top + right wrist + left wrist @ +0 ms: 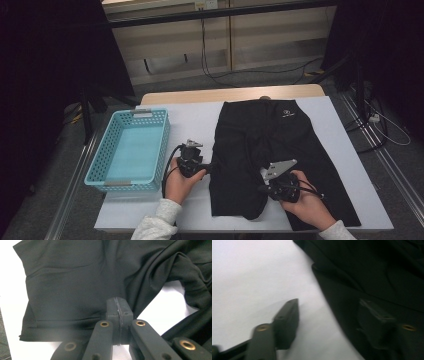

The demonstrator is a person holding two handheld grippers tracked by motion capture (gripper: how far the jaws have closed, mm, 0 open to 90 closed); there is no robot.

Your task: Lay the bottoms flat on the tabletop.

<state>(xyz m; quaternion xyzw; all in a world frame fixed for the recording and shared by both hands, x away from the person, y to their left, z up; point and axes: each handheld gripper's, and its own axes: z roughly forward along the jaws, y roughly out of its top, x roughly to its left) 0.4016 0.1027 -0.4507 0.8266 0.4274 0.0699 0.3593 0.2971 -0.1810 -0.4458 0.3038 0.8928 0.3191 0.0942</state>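
Note:
A pair of black shorts (270, 135) lies flat on the white table (192, 117), waistband at the far side. My left gripper (207, 168) is at the shorts' left edge. In the left gripper view the left gripper (332, 322) has its jaws apart, one over bare table and the other over the black shorts (374, 277), with the hem edge between them. My right gripper (260, 189) is low on the near leg. In the right gripper view the right gripper (117, 311) has its pads pressed together on a fold of the shorts (75, 285), which bunches up beside them.
A light blue plastic basket (107, 150) with nothing in it stands at the table's left. Bare white tabletop (190, 200) shows between the basket and the shorts. Dark stands and cables surround the table on the floor.

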